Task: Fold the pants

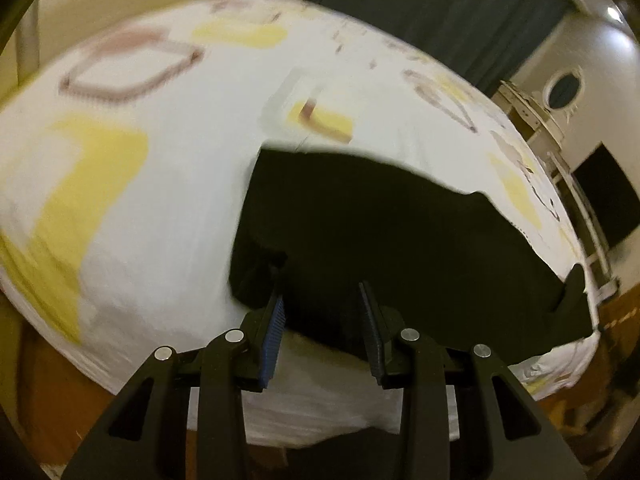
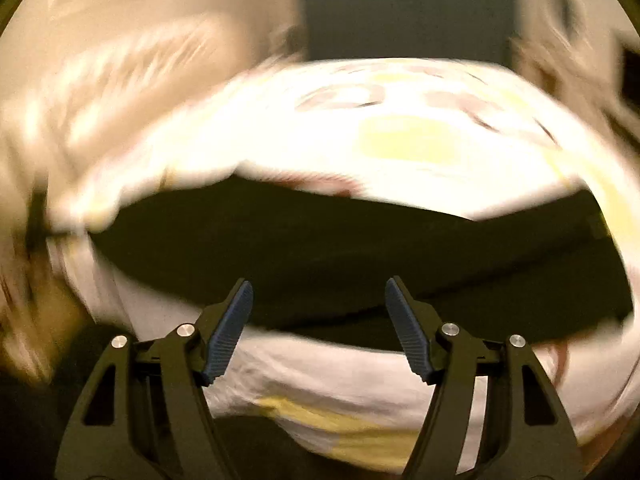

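Left wrist view: black pants [image 1: 380, 232] lie spread on a white bedsheet [image 1: 160, 184] with yellow and brown shapes. Left gripper [image 1: 322, 312] hangs over the near edge of the cloth, jaws parted — whether the pads pinch fabric, cannot tell.

Right wrist view, blurred: right gripper [image 2: 319, 320] spread wide, nothing between its fingers — pants [image 2: 320, 248] below.

No readable text, label, brand, number or sign anywhere; only blurred yellow and brown shapes printed on the white bedsheet [image 1: 160, 208].
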The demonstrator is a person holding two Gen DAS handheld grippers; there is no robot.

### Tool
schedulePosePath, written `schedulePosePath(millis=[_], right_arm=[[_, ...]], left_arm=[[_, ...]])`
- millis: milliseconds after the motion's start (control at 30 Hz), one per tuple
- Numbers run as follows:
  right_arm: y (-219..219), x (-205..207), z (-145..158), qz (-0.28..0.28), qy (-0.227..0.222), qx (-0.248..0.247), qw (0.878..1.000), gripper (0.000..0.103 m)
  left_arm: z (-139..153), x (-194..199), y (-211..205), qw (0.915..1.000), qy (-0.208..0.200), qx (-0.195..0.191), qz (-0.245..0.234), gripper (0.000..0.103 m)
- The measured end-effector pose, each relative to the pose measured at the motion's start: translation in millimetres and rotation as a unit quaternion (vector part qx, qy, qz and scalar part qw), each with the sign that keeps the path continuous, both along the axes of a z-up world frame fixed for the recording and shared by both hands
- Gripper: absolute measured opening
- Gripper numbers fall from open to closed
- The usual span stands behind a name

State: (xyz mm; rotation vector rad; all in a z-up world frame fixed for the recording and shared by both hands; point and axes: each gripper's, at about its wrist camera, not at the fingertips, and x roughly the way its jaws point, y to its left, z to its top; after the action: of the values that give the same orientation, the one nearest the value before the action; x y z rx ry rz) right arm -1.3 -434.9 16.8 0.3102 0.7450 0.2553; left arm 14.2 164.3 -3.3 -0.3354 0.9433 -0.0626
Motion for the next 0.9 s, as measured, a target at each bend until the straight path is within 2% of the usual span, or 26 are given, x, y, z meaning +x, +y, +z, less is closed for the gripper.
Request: schedulePosePath(millis=[33,67,100,133,167,267,367,433,500,533,600,633,667,700,733,767,800,900], right_arm=[[-32,-4,-2,-0.041,0.005,0.044,0.998,0.068],[-72,-10,-8,-0.094,0.011,0.096,0.991,0.068],[-107,-15,-16,-0.142,0.021,0.14,0.98,0.068],[-137,-20,-26,-0.181,0.032,0.183,0.966,0.068],[-169,-24,-41,-0.213,0.042,0.239,0.946,0.068],[-224,-27,-83,-0.27,0.06,0.35,0.895,0.068],[-245,-15,-109,-0.288,0.058,0.411,0.863,0.068],[-250,-3,-120,-0.296,0.054,0.434,0.849,0.068],[-260,9,-132,-0.314,0.058,0.449,0.834,0.069],[-263,11,-139,-0.325,0.054,0.462,0.823,0.069],[-278,16,-149,-0.346,0.038,0.499,0.793,0.069],[-282,17,-149,-0.354,0.033,0.502,0.788,0.069],[-284,19,-145,-0.36,0.026,0.495,0.791,0.063],[-285,20,-139,-0.362,0.018,0.479,0.8,0.054],[-287,23,-132,-0.361,0.014,0.457,0.812,0.033],[-290,27,-122,-0.358,0.014,0.426,0.831,0.014],[-290,31,-115,-0.351,0.016,0.401,0.846,0.005],[-284,34,-81,-0.328,-0.005,0.278,0.903,0.006]], left_arm=[[9,0,-7,0.9997,-0.014,0.018,-0.002,0.041],[15,1,-12,0.9993,-0.023,0.028,-0.002,0.054],[20,3,-19,0.9989,-0.036,0.032,-0.003,0.06],[22,10,-23,0.9986,-0.043,0.032,-0.004,0.061],[22,14,-27,0.9983,-0.047,0.034,-0.006,0.061],[12,34,-41,0.998,-0.036,0.052,-0.007,0.061],[2,46,-51,0.998,-0.024,0.058,-0.001,0.065],[-4,51,-59,0.9973,-0.022,0.069,0.004,0.071],[-10,52,-62,0.9967,-0.016,0.08,0.007,0.073],[-15,53,-64,0.9961,-0.009,0.087,0.008,0.073],[-23,54,-64,0.9958,0.004,0.091,0.012,0.073],[-25,52,-63,0.9959,0.009,0.088,0.016,0.073],[-28,52,-61,0.9962,0.013,0.084,0.021,0.073],[-32,52,-58,0.9967,0.018,0.074,0.028,0.073],[-34,50,-57,0.9971,0.02,0.066,0.032,0.073],[-35,49,-56,0.9974,0.021,0.059,0.037,0.073],[-35,49,-56,0.9975,0.02,0.055,0.04,0.073],[-34,48,-56,0.9976,0.015,0.051,0.044,0.074]])
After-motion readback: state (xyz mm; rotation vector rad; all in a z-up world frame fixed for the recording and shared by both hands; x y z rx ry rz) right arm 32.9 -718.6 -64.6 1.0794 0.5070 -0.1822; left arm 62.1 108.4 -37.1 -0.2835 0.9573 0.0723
